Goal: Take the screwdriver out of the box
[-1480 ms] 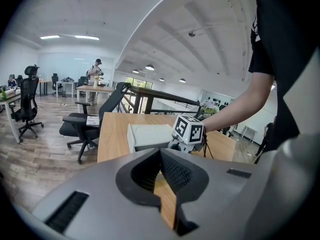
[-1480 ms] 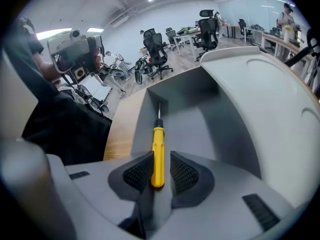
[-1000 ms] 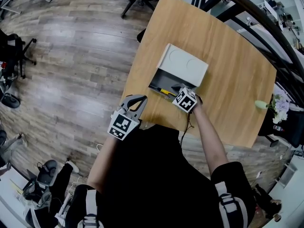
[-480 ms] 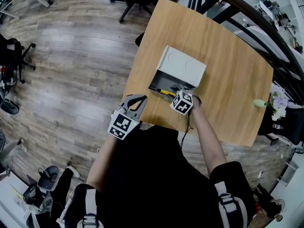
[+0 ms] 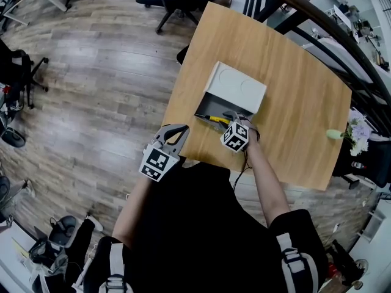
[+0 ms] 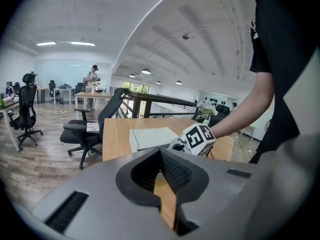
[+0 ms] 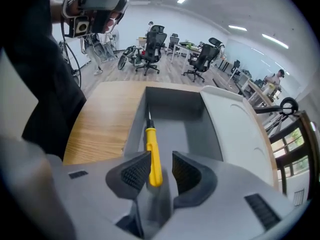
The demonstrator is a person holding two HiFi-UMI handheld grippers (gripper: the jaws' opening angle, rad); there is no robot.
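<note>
A yellow-handled screwdriver (image 7: pixel 152 151) lies along the left wall inside the open grey box (image 7: pixel 186 115), its metal tip pointing away. In the head view the screwdriver (image 5: pixel 214 119) shows at the box's near edge. My right gripper (image 7: pixel 161 165) points steeply down into the box. Its jaws have just been closing with the yellow handle between them. The handle sits close to the left pad, and a gap remains at the right pad. My left gripper (image 5: pixel 182 129) hovers at the table's near-left corner, its tips together and holding nothing.
The box's white lid (image 5: pixel 238 85) is folded back on the wooden table (image 5: pixel 293 102). A small vase of flowers (image 5: pixel 357 133) stands at the table's right edge. Office chairs (image 6: pixel 82 129) stand on the wood floor to the left and behind.
The right gripper's marker cube has tilted and rolled slightly over the box's near edge. The left gripper has barely moved.
</note>
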